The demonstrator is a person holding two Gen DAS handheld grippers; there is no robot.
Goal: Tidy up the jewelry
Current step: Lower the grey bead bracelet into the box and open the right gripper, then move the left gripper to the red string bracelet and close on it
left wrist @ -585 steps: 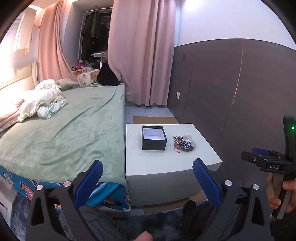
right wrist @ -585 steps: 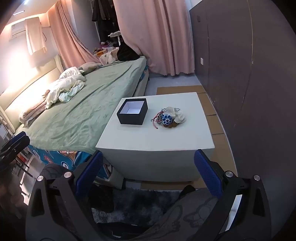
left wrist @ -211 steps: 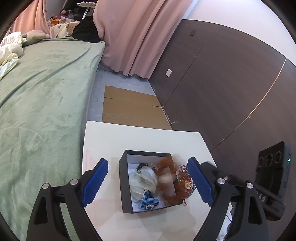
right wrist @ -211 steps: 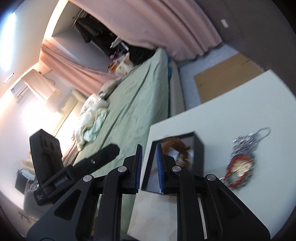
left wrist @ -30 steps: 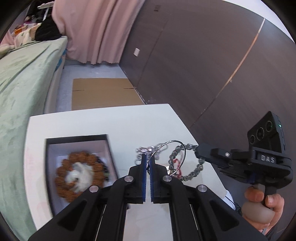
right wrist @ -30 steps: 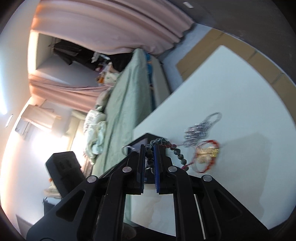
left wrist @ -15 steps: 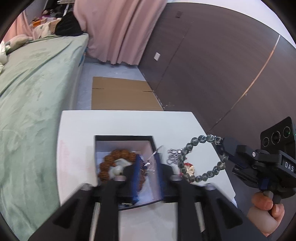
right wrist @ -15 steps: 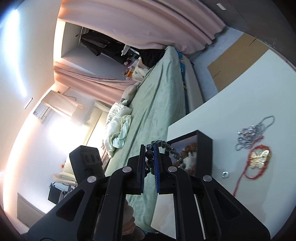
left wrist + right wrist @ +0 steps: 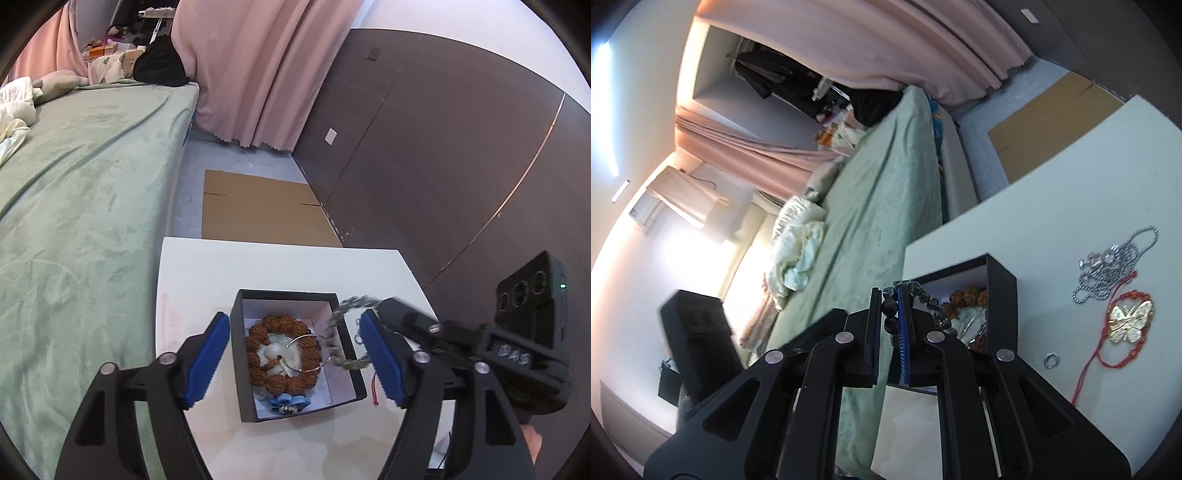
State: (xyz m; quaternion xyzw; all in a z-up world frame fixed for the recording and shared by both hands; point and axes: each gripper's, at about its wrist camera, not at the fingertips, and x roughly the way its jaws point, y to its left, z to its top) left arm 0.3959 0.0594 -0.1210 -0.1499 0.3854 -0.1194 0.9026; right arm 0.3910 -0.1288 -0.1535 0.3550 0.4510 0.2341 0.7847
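Now the right gripper (image 9: 890,314), clamped on the dark bead bracelet (image 9: 925,299), wants lowering squarely over the black box (image 9: 354,380) just ahead before letting go. The left gripper (image 9: 295,360), its jaws just opened wide and empty astride that box, should draw clear.

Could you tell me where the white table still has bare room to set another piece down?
The white table is bare beyond the black box, toward the cardboard. Right of the box it is crowded: silver chain, butterfly bracelet, small ring.
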